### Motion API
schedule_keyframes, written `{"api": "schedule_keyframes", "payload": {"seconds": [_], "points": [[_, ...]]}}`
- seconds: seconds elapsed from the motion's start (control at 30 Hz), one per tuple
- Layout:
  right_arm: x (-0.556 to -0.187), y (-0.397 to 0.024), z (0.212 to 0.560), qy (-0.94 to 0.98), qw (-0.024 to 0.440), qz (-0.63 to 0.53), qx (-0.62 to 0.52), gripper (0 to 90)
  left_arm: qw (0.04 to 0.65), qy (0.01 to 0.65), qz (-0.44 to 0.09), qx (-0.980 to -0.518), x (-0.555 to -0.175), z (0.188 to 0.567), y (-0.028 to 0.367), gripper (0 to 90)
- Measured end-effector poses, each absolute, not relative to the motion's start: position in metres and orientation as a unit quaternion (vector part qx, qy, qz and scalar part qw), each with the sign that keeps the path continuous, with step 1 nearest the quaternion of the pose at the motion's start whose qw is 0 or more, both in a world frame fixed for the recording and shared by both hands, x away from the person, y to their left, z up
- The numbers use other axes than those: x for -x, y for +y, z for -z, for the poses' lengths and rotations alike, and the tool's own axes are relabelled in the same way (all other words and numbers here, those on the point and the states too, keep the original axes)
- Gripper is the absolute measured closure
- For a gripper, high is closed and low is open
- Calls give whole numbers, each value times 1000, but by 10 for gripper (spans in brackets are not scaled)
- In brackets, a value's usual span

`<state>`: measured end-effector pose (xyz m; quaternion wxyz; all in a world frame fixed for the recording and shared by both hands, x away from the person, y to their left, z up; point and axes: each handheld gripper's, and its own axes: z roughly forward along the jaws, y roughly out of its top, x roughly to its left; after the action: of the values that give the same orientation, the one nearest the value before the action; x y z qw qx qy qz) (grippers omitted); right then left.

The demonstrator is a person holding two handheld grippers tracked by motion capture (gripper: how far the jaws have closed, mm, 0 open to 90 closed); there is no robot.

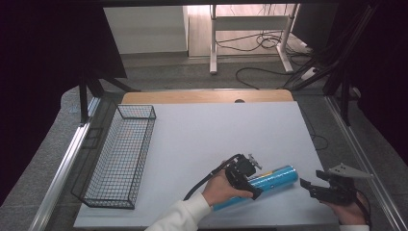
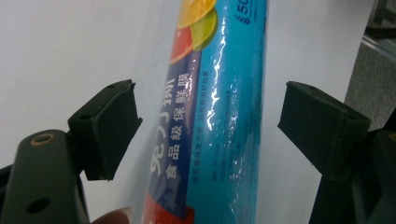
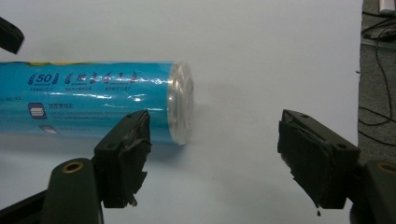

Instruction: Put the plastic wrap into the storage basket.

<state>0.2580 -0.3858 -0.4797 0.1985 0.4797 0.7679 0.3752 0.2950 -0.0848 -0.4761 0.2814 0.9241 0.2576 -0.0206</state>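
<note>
White tabletop bears blue roll between open left gripper jaws, untouched.

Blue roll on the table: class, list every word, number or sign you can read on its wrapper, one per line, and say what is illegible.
"50" on the blue roll, near its capped end.
"保鲜膜" in large white characters along the roll.
"食品级" in smaller characters beside it.
The two large characters before "保鲜膜" are too distorted to be sure of.
The fine white print and small icons are too small and blurred to read.

roll ends cut off by frame edges; small print perhaps unreadable, blurred.
</note>
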Motion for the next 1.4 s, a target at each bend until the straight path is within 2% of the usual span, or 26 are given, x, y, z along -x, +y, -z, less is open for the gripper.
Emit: {"api": "schedule_keyframes", "payload": {"seconds": [0.2, 0.4, 0.6, 1.4], "points": [[-259, -386, 481, 768, 198, -374, -481, 258, 251, 249, 23, -935, -298, 484, -91, 192], [-259, -386, 482, 768, 198, -372, -482, 258, 221, 248, 40, -942, -303, 491, -99, 228], [-259, -387, 482, 768, 198, -370, -485, 258, 196, 241, 34, -950, -302, 495, -109, 274], [-260, -391, 483, 764, 205, -368, -490, 258, 188, 230, 59, -953, -312, 490, -104, 310]]}}
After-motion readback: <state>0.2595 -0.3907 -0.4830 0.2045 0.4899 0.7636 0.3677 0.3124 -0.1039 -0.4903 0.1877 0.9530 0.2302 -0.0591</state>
